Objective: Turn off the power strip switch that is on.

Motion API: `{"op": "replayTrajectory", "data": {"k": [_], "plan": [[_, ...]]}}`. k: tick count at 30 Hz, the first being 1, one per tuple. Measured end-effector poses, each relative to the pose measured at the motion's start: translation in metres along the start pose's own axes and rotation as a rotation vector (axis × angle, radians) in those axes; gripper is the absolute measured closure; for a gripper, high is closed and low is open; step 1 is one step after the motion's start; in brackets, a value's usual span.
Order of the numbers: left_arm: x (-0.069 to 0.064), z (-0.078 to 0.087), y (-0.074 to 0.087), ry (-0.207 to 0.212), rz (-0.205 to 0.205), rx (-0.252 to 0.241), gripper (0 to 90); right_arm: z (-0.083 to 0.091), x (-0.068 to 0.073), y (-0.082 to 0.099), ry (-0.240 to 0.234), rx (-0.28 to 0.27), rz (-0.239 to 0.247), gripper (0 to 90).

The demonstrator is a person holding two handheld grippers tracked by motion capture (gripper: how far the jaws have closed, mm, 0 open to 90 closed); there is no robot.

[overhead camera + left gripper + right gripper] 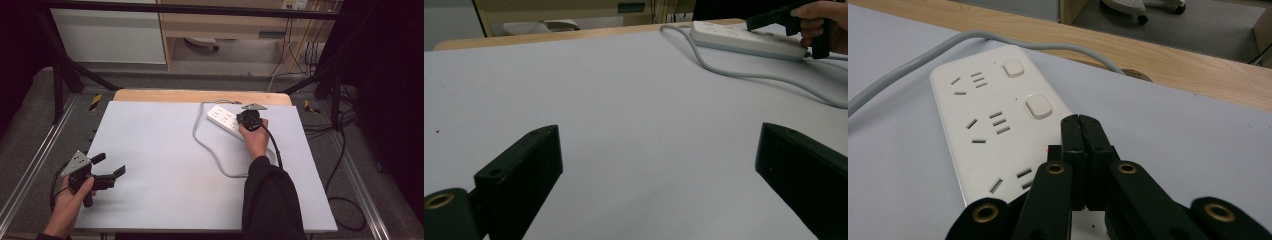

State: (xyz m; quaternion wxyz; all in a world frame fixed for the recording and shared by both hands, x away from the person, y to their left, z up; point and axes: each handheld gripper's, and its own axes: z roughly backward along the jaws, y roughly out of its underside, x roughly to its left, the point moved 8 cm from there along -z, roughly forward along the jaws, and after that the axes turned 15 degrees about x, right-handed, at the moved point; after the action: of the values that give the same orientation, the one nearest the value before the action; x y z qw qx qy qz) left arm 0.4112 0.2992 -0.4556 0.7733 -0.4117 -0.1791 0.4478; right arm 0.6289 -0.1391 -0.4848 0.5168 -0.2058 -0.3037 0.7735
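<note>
A white power strip [223,119] lies at the back right of the pale tabletop [165,150], with its grey cable [210,150] looping toward the front. In the right gripper view the strip [983,125] shows socket holes and two rocker switches [1039,106]. My right gripper [1079,124] is shut, jaws pressed together with nothing between them, its tips over the strip just past the nearer switch; whether they touch it I cannot tell. My left gripper [111,165] rests at the front left, open and empty [659,145], facing the distant strip [744,40].
A wooden strip [200,95] borders the table's far edge. Behind it are a shelf unit, black frame posts and loose cables on the floor [345,200]. The right forearm in a dark sleeve [270,200] crosses the front right of the table.
</note>
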Motion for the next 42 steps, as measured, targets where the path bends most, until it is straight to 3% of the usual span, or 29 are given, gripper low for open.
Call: {"op": "replayTrajectory", "data": {"k": [42], "plan": [[-0.0009,0.002,-0.0014,-0.006,-0.01,-0.01,5.0,-0.0002,0.0033,0.001,0.036,0.015,0.02,90.0]]}}
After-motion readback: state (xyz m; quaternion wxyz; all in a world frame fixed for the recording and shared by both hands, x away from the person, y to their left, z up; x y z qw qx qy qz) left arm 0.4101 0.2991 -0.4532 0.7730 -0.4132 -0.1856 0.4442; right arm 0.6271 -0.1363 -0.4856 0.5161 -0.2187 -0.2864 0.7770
